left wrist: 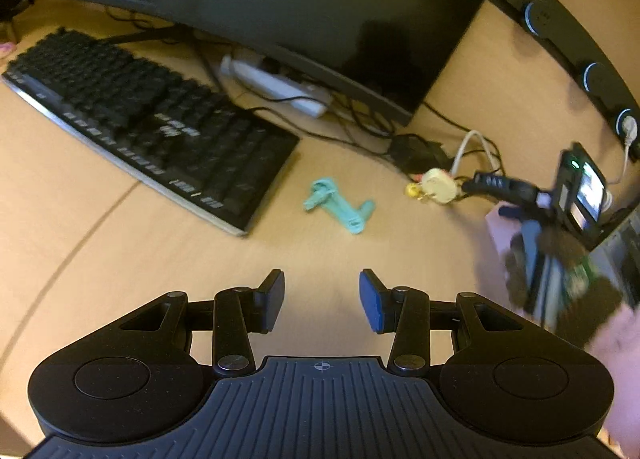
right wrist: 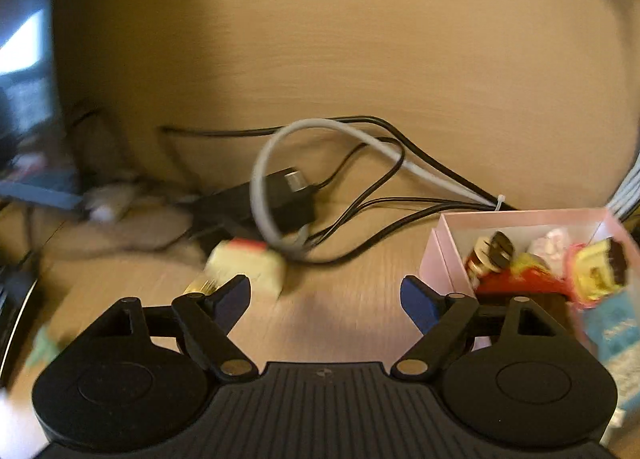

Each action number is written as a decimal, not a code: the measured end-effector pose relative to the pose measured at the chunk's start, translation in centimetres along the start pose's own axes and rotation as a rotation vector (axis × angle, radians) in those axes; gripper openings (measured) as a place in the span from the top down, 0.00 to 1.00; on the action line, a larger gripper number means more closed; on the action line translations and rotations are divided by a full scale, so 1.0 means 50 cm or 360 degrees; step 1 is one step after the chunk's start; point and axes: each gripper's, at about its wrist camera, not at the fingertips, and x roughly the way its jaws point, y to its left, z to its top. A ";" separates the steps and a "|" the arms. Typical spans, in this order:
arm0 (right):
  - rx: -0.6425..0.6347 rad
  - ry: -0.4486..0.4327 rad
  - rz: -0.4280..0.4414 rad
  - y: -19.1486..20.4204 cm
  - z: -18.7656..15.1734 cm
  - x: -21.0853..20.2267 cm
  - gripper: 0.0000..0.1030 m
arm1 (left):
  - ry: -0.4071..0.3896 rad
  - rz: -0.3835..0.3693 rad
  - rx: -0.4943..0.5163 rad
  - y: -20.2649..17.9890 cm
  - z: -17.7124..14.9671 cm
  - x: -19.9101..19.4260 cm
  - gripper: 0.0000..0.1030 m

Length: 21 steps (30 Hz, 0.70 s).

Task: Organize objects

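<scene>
A teal plastic toy point(left wrist: 338, 205) lies on the wooden desk ahead of my open, empty left gripper point(left wrist: 322, 299). A cream and yellow toy point(left wrist: 434, 187) lies further right, near the other hand-held gripper point(left wrist: 556, 219). In the right wrist view my right gripper point(right wrist: 326, 297) is open and empty above the desk. The cream toy with a red top point(right wrist: 246, 263) lies just beyond its left finger point(right wrist: 232, 297). A pink box point(right wrist: 444, 255) holding several small toys point(right wrist: 552, 269) stands just beyond its right finger.
A black keyboard point(left wrist: 152, 127) lies at the left and a dark monitor point(left wrist: 320, 11) stands behind it. A white power strip point(left wrist: 280, 87) and tangled cables point(right wrist: 360, 187) with a black adapter point(right wrist: 280, 199) lie at the back. A teal book point(right wrist: 618, 339) sits by the box.
</scene>
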 end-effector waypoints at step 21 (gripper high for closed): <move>-0.0170 -0.0041 0.0030 0.067 -0.076 0.005 0.65 | 0.0012 0.0041 -0.0048 0.092 -0.008 -0.043 0.56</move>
